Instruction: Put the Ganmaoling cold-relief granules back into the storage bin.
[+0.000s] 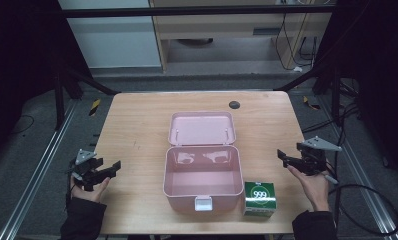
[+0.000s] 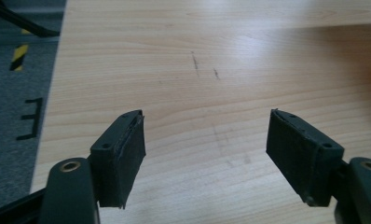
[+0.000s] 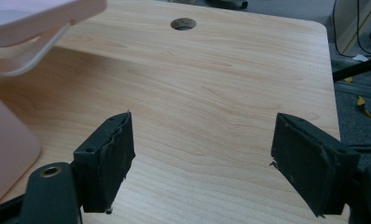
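Both hand-held grippers, left (image 1: 103, 172) and right (image 1: 287, 159), are hovering wide open and empty while the small green-and-white cardboard box (image 1: 260, 198), likely light and crushable, best pinched across flat sides, is sitting beside the open pink plastic case (image 1: 202, 172) on the wooden table (image 1: 137, 125).

Glossy pink plastic box (image 1: 203, 172), wood-grain table (image 1: 137, 130)

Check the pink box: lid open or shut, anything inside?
Open and empty. The pink box has its lid swung back toward the far side, and the high view shows a bare pink floor inside.
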A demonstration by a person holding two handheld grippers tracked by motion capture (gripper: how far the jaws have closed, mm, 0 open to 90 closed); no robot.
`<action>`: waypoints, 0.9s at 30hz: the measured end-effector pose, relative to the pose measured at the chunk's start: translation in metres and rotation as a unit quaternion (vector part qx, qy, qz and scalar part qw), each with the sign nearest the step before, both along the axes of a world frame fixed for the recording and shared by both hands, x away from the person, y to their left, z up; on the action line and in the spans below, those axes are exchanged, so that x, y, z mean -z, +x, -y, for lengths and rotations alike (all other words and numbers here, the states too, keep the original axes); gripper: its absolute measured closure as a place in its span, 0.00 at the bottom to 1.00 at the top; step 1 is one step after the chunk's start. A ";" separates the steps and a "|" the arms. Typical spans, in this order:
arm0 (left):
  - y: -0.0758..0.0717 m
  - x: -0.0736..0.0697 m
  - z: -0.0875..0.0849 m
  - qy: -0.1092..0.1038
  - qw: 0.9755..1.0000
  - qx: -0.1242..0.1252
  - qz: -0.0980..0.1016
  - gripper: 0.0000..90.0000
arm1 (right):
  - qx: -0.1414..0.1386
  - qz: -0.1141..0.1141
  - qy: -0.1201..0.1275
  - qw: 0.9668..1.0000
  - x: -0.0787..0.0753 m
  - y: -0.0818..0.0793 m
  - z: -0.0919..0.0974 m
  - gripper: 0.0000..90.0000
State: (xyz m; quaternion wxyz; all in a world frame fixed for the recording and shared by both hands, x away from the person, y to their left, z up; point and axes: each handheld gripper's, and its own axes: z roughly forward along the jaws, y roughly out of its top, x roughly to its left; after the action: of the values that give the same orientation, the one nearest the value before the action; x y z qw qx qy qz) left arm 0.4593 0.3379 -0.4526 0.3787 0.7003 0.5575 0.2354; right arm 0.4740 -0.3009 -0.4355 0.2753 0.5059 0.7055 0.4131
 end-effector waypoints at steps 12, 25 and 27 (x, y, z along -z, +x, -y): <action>0.000 0.004 0.000 0.017 1.000 0.013 -0.015 0.31 | -0.044 0.013 -0.033 0.998 -0.029 -0.012 0.001 0.22; 0.000 0.007 0.000 0.030 0.999 0.018 -0.018 0.30 | -0.107 0.002 -0.057 0.993 -0.053 -0.014 -0.010 0.23; 0.000 0.007 0.000 0.032 0.999 0.019 -0.019 0.30 | -0.126 -0.002 -0.063 0.990 -0.058 -0.015 -0.014 0.23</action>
State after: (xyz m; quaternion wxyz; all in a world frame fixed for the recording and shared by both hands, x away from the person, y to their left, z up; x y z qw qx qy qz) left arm 0.4598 0.3376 -0.4595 0.3497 0.7266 0.5438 0.2324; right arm 0.4591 -0.2865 -0.3778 0.2509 0.3954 0.7891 0.3976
